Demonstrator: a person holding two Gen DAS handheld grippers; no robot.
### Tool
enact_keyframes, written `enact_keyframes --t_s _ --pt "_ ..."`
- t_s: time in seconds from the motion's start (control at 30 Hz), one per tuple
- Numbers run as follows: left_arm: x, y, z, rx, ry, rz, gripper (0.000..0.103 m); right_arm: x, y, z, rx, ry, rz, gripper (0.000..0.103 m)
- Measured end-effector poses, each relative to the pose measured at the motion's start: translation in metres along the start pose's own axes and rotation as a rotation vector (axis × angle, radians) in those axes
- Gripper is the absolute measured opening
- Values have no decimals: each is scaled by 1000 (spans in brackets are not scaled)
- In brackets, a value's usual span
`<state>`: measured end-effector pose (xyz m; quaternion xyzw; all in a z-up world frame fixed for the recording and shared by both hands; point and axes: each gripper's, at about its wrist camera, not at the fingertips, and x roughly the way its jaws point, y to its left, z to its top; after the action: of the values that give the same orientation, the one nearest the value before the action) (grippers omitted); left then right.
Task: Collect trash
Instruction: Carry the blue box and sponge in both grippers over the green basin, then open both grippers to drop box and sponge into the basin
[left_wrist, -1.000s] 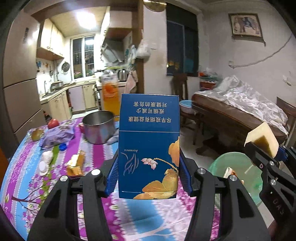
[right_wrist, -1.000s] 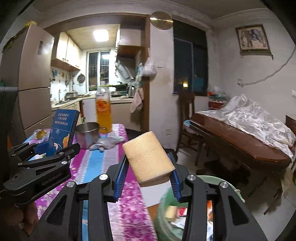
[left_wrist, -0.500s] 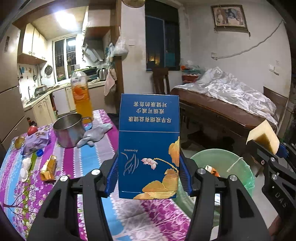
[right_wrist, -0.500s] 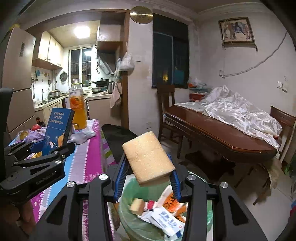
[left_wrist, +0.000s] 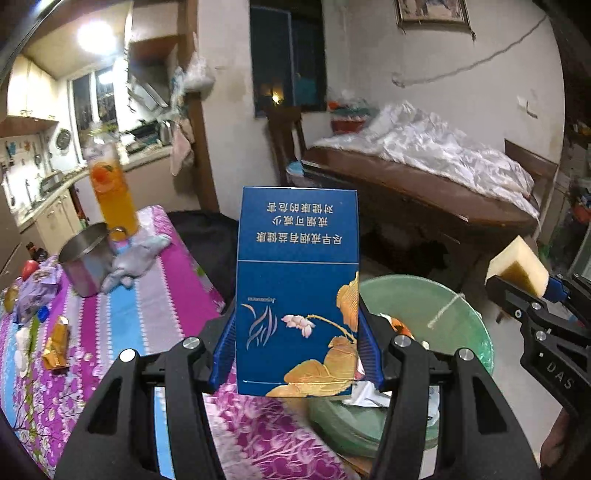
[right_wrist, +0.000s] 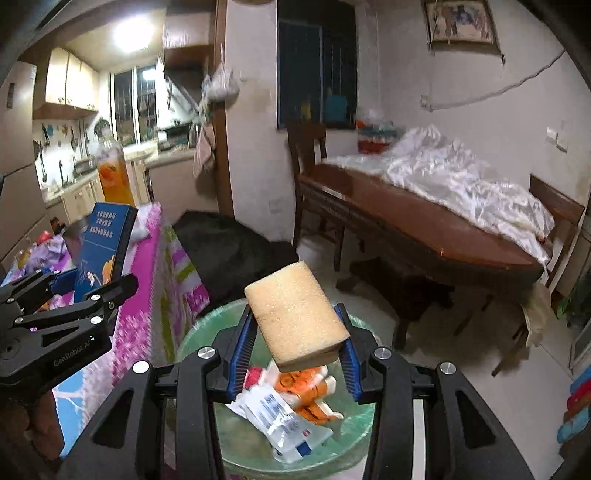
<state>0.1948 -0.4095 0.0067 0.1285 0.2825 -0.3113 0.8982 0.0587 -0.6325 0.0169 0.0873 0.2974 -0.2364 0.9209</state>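
The left gripper (left_wrist: 297, 354) is clamped on a blue box (left_wrist: 297, 291) in the middle of the frame, hiding part of the green bin (left_wrist: 476, 332) behind it. The box's writing is upside down (too small to read surely). The right gripper (right_wrist: 295, 354) squeezes a yellow sponge (right_wrist: 295, 314) above the bin, where wrappers (right_wrist: 284, 413) lie blurred. Its side reads "DAS".
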Motion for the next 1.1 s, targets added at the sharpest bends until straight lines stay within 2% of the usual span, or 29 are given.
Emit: enact_keyframes --t_s 0.3,0.5,0.77,1.1 --pt "42 -23 -6 51 140 -68 53 61 -27 -6 14 208 64 43" --pt "58 -32 -10 85 201 -77 53 88 -27 -11 12 283 67 43" --pt "70 -34 -10 92 239 -71 53 90 -23 -23 17 296 68 43" --pt "80 -31 -13 93 263 -60 53 91 -29 -21 20 289 59 43"
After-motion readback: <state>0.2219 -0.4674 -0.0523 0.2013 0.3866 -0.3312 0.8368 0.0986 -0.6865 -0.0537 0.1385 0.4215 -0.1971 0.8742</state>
